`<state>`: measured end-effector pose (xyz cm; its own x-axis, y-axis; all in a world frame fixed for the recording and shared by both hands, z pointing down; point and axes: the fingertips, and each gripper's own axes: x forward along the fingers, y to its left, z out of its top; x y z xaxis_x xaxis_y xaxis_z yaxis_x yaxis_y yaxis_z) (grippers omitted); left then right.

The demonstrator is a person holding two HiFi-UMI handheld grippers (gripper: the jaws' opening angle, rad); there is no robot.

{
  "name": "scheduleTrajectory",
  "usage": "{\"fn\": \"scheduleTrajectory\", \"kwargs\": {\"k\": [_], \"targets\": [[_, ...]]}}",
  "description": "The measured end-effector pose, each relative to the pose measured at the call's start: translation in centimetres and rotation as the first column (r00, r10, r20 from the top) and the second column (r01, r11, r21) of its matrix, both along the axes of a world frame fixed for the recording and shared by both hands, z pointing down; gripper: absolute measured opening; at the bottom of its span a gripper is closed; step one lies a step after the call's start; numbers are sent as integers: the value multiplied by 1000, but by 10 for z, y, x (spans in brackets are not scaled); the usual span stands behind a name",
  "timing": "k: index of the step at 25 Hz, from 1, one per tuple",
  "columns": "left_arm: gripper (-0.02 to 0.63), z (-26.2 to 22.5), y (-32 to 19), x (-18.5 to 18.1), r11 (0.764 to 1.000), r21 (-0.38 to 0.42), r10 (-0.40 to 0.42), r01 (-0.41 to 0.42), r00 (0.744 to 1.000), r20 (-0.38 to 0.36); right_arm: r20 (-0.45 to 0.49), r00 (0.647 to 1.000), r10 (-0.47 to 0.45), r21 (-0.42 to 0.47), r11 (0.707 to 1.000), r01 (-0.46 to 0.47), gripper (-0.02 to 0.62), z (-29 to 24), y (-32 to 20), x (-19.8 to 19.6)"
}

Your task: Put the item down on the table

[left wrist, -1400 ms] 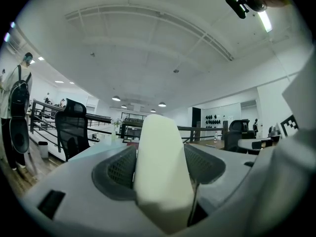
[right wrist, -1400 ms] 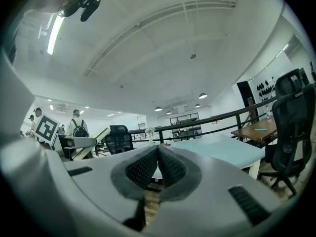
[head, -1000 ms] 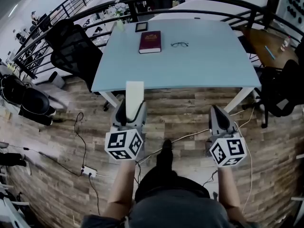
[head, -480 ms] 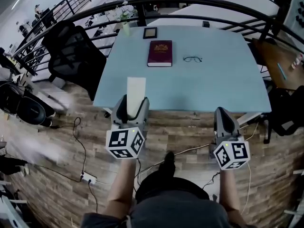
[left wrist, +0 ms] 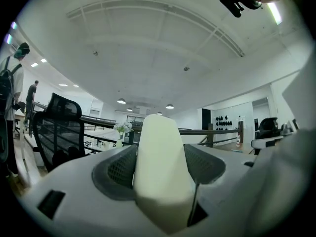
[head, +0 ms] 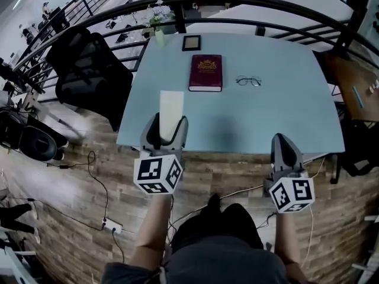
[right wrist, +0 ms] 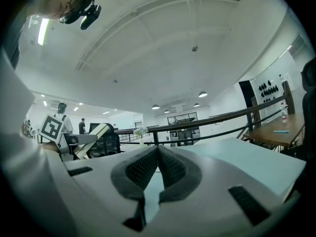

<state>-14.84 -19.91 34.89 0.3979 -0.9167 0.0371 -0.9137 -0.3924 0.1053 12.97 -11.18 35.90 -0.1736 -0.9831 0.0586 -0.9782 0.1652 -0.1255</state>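
My left gripper (head: 167, 129) is shut on a cream-white oblong block (head: 171, 108), which sticks out forward over the near left edge of the pale blue table (head: 284, 114). In the left gripper view the block (left wrist: 160, 167) fills the gap between the two grey pads (left wrist: 116, 169), tilted upward. My right gripper (head: 285, 148) hovers just in front of the table's near right edge. Its jaws (right wrist: 158, 154) are shut, tips meeting, with nothing held.
On the table lie a dark red book (head: 206, 72), a pair of glasses (head: 249, 81), a small framed picture (head: 191, 42) and a vase of flowers (head: 158, 34). A black office chair (head: 83, 76) stands left of the table. Cables (head: 98, 176) run across the wooden floor.
I have stepped closer to the table. Both grippers have moved forward, and the block now reaches over the table's near edge.
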Motion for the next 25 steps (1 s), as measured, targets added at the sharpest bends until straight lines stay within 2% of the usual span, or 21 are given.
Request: {"fn": "scheduleTrajectory", "kwargs": {"k": [8, 25], "targets": [[307, 16, -32, 11, 999, -36, 7, -6, 1000, 19, 10, 1000, 17, -6, 1000, -17, 2, 3, -23, 12], [307, 63, -93, 34, 989, -138, -51, 61, 996, 73, 42, 997, -61, -28, 998, 62, 2, 11, -89, 35]]}}
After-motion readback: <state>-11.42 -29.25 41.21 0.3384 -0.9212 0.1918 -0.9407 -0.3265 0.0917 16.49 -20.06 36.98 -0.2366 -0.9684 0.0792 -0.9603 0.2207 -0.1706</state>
